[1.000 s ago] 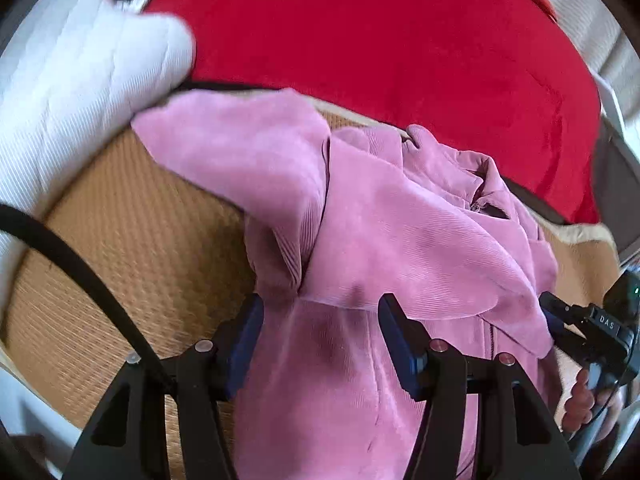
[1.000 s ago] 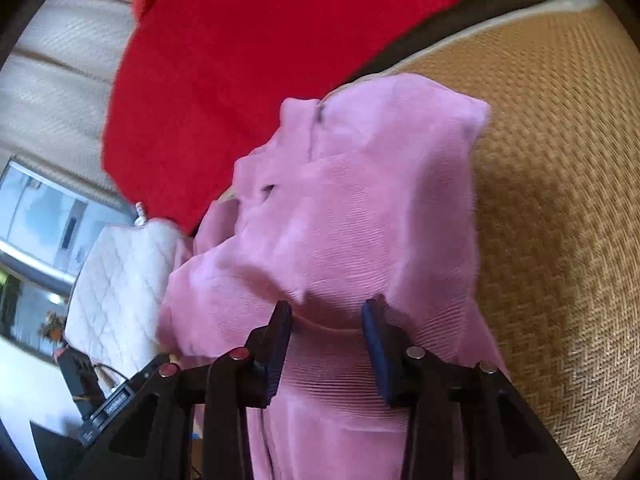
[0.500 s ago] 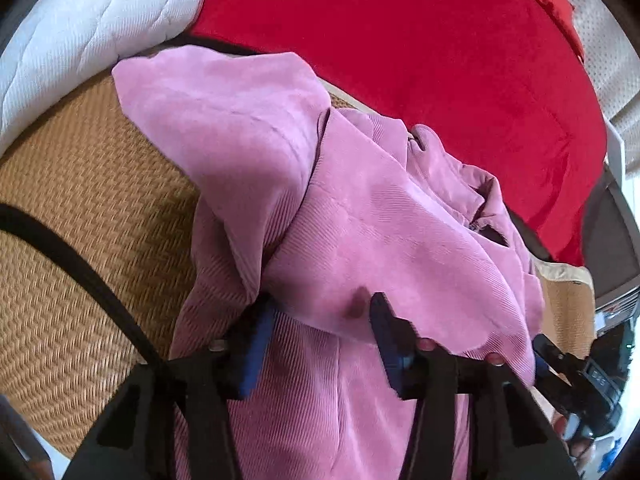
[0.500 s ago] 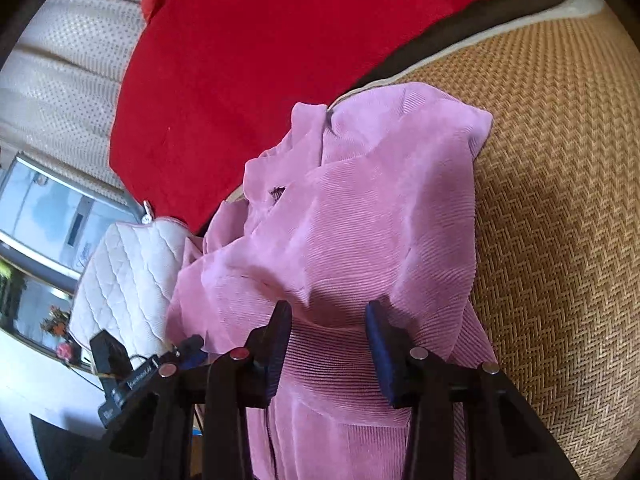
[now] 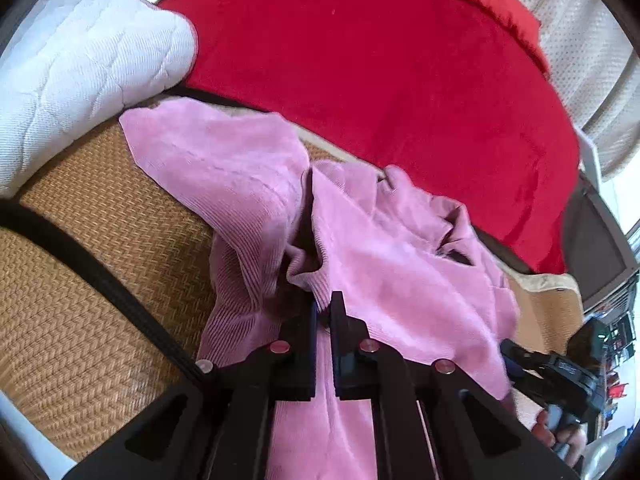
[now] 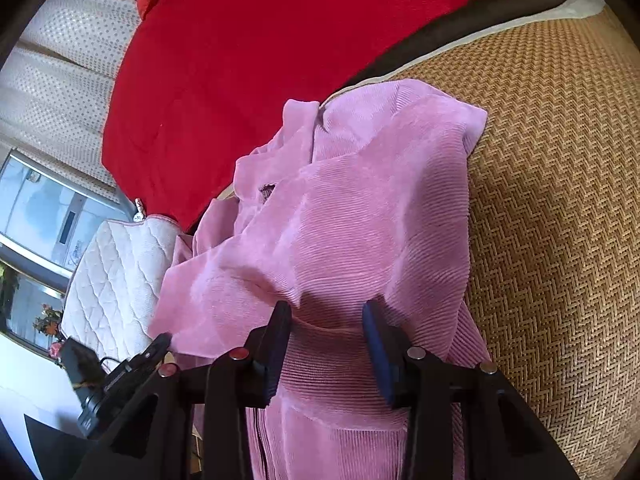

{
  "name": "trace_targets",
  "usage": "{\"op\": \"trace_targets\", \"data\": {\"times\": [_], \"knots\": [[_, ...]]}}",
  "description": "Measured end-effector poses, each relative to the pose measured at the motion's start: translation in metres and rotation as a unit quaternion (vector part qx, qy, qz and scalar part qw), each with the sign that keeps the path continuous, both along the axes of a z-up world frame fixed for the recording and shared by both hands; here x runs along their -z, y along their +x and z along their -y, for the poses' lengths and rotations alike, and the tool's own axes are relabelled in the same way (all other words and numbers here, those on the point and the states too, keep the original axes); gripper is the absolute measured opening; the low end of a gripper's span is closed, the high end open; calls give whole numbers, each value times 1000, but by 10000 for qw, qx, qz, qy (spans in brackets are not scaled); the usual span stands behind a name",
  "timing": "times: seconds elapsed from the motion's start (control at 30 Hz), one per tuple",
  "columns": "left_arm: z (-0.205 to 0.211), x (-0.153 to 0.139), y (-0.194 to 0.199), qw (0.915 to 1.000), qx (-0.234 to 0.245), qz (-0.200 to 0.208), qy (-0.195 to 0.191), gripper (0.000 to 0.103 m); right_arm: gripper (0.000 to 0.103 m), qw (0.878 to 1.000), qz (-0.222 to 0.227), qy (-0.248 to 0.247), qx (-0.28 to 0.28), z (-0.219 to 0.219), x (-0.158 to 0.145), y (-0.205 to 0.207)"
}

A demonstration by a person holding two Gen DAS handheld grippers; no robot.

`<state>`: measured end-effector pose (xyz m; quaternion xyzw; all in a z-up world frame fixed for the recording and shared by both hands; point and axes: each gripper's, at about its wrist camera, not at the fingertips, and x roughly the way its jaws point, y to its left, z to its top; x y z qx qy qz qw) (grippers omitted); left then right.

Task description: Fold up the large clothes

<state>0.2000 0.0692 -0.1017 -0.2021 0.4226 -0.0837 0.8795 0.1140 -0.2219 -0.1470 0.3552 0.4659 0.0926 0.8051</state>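
- lying on the woven mat [image 5: 100,280], the pink garment [image 5: 392,264] sits crumpled, with one flap spread toward the white cushion [image 5: 80,60] and the rest bunched toward the near edge.
- the left gripper [image 5: 323,312] has its jaws nearly together, pinching a fold of the garment's ribbed cloth between the pads; the fold puckers just ahead of the tips.
- the right gripper [image 6: 326,320] stands with its jaws moderately apart, a ridge of the garment lying between the dark blue pads [image 6: 376,344]; whether the pads press on the cloth cannot be told.
- in the right wrist view the garment [image 6: 360,220] runs from under the gripper up to a squared corner at the upper right, that corner resting on the mat [image 6: 560,200].
- a red blanket [image 5: 380,60] covers the surface behind the garment, and a dark strip shows along its near edge.
- the cushion touches the blanket on one side and lies on the mat beside the garment's flap.
- a black strap [image 5: 100,276] crosses the mat at the left of the left wrist view.
- at the lower right of that view, the person's fingers [image 5: 560,436] wrap the handle of the other gripper, just beside the garment's edge.
- a pale dotted headboard [image 6: 52,60] rises behind the blanket.
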Motion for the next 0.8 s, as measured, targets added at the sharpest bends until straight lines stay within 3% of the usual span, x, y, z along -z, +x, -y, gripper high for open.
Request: {"op": "trace_targets", "data": {"times": [0.17, 0.4, 0.47, 0.5, 0.57, 0.63, 0.7, 0.8], "knots": [[-18, -16, -17, 9998, -113, 102, -96, 5, 41, 10000, -43, 59, 66, 6, 1, -2], [-35, 5, -28, 9982, 86, -598, -4, 6, 44, 9998, 74, -91, 177, 11, -9, -10], [-44, 9, -33, 9979, 66, -647, -25, 7, 52, 9995, 177, -174, 169, 10, -14, -13], [-49, 10, -33, 9978, 6, -656, -36, 12, 54, 9994, 255, -174, 155, 9, -18, -14], [-64, 8, -30, 9975, -227, -654, -148, 31, 60, 9991, 391, -126, 108, 6, -23, -17], [-81, 2, -22, 9962, -586, -551, -334, 69, 63, 9987, 494, -104, 33, 1, -27, -18], [-98, -3, -8, 9930, -956, -460, -509, 78, 65, 9985, 519, -134, -59, -5, -28, -18], [-117, -1, 21, 9892, -1137, -510, -768, 79, 65, 9987, 389, -273, -162, -13, -23, -16]]}}
